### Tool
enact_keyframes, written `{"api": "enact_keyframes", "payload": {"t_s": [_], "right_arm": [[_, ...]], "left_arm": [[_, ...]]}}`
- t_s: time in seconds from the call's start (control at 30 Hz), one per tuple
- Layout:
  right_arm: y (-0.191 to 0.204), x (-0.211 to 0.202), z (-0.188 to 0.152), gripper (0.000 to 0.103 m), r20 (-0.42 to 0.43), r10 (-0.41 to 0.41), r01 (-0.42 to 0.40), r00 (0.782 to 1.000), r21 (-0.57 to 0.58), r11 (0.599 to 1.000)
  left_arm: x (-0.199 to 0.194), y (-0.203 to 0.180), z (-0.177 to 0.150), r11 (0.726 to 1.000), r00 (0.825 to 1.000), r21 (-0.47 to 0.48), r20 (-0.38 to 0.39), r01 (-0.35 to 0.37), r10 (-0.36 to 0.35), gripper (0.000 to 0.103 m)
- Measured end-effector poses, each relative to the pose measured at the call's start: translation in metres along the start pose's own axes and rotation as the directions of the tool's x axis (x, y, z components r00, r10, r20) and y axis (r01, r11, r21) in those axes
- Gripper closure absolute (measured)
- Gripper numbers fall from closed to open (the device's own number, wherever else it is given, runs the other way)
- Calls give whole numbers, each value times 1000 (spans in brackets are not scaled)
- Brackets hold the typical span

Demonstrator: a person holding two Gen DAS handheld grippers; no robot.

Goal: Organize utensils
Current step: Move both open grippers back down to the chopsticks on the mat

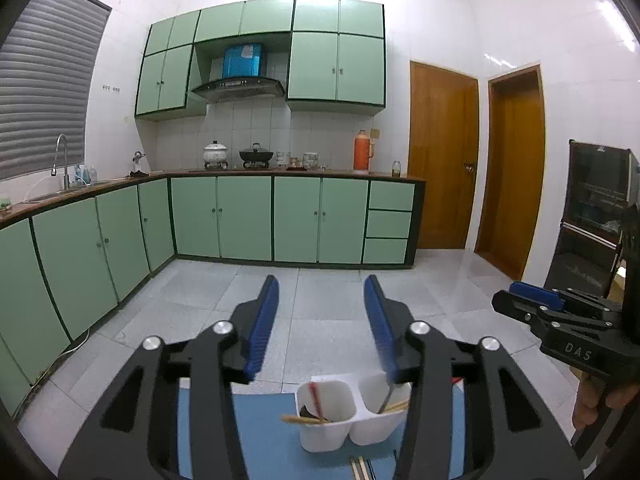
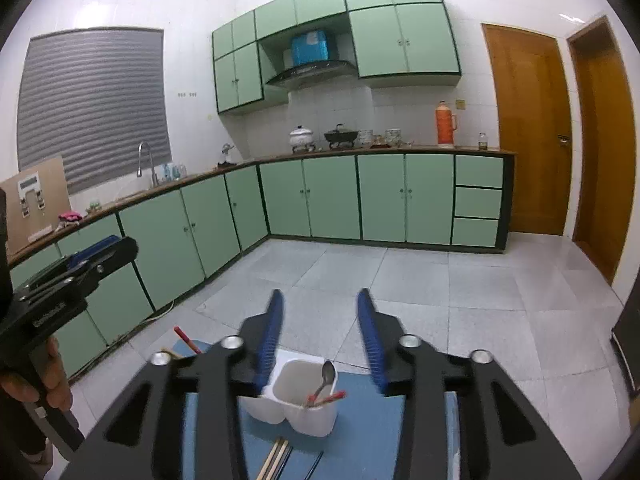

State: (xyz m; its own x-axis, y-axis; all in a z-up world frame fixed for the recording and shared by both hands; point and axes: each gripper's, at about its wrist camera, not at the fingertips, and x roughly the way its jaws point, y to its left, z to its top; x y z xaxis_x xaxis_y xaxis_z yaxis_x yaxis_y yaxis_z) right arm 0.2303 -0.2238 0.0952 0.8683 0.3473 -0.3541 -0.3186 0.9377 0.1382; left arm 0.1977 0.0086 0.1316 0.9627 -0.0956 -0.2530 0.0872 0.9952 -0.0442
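A white two-compartment utensil holder [image 1: 326,434] stands on a blue mat [image 1: 264,436]. It holds red and wooden chopsticks [image 1: 304,419] in one cup and more utensils in the other. In the right wrist view the holder [image 2: 304,418] holds a metal spoon [image 2: 327,376] and red chopsticks [image 2: 328,399]. Loose wooden and dark chopsticks [image 2: 276,460] lie on the mat in front of it. My left gripper [image 1: 322,296] is open and empty above the holder. My right gripper [image 2: 320,308] is open and empty above it too.
Green kitchen cabinets [image 1: 248,220] line the far wall and left side. A grey tiled floor [image 1: 328,304] lies beyond the mat. Two wooden doors [image 1: 440,156] stand at the right. A dark cabinet [image 1: 596,216] stands at far right. A red chopstick [image 2: 188,340] pokes up at the mat's left.
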Motion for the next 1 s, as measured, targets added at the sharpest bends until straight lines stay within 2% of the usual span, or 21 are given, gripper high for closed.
{"api": "enact_keyframes", "payload": {"t_s": [0.13, 0.27, 0.4, 0.5, 0.7, 0.83, 1.0], "right_arm": [[-2, -25, -20, 42, 25, -9, 9, 1000, 19, 1000], [-2, -48, -54, 28, 34, -34, 32, 999, 52, 998], [-1, -61, -96, 16, 5, -85, 85, 996, 71, 994], [0, -65, -126, 10, -27, -123, 125, 992, 80, 989], [-2, -64, -181, 6, -120, -156, 172, 980, 136, 976], [2, -63, -207, 6, -169, -168, 191, 971, 135, 972], [14, -54, -235, 6, -242, -139, 173, 960, 127, 977]], "left_arm": [[-24, -7, -15, 1000, 1000, 3, 11, 0, 0, 45], [-43, -18, -41, 1000, 1000, 22, 1, 4, -4, 33], [-57, -25, -86, 999, 998, 44, -59, 4, -1, 22], [-59, -25, -116, 999, 993, 53, -118, 3, 4, 17], [-60, -15, -180, 998, 977, 53, -212, -22, 33, 10], [-60, -5, -213, 999, 962, 28, -271, -24, 31, 9], [-57, 5, -241, 999, 939, 12, -342, -32, 34, 9]]}}
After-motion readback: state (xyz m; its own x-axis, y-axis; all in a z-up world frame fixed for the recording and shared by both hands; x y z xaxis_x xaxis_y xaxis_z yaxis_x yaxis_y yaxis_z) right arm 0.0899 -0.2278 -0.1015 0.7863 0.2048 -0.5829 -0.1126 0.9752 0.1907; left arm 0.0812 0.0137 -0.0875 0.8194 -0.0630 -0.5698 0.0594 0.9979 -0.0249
